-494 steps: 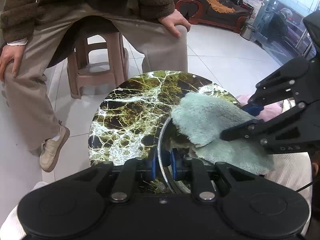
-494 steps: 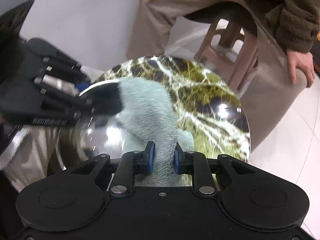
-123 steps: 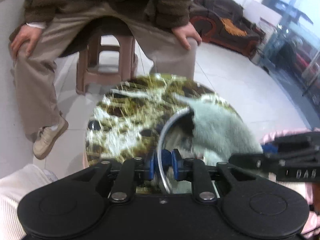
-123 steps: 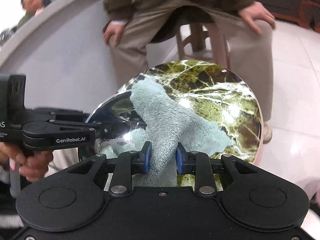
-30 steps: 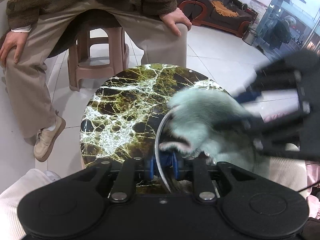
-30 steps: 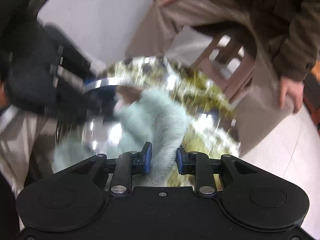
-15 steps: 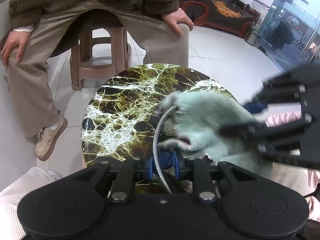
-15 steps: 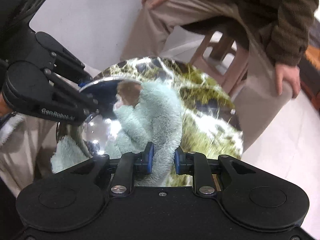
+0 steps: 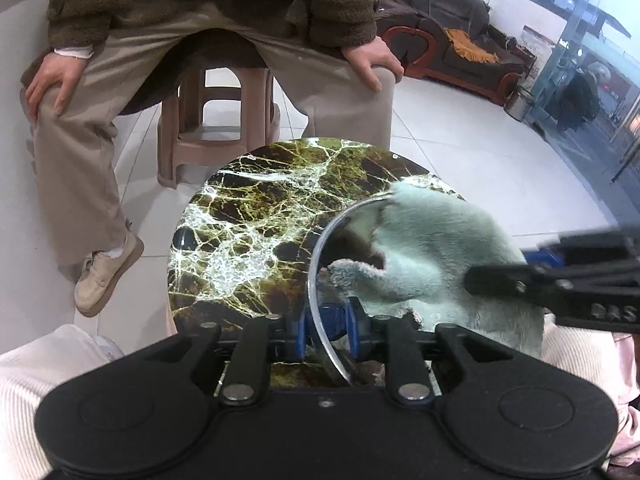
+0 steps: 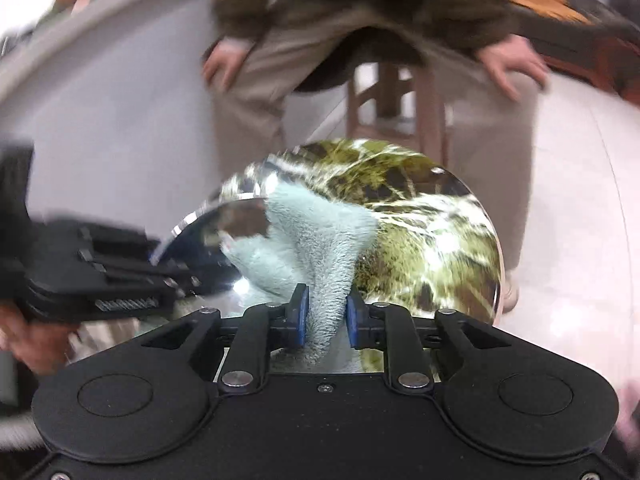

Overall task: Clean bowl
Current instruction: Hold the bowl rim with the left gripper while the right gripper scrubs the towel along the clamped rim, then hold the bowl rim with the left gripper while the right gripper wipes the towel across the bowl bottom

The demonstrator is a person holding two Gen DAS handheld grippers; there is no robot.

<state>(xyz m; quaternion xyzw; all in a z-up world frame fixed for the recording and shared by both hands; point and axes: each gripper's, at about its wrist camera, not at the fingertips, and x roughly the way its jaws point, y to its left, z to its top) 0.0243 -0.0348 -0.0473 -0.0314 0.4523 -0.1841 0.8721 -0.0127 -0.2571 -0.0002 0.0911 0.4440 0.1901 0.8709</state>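
Left of the table point(image 9: 248, 216) centre nothing is readable. The left gripper point(image 9: 326, 330) clamps the bowl point(image 9: 320, 240) rim at the table's near edge. The right gripper point(image 10: 324, 314), lettering blurred, jaws opening, pinches the cloth point(image 10: 320, 240) inside the bowl.

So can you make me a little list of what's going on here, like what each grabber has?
table: round marble top
bowl: shiny metal, tilted on the table
cloth: fluffy pale green, reaching into the bowl
left gripper: pinching the bowl's rim
right gripper: jaws opening, cloth between them
watcher: person on a stool behind the table
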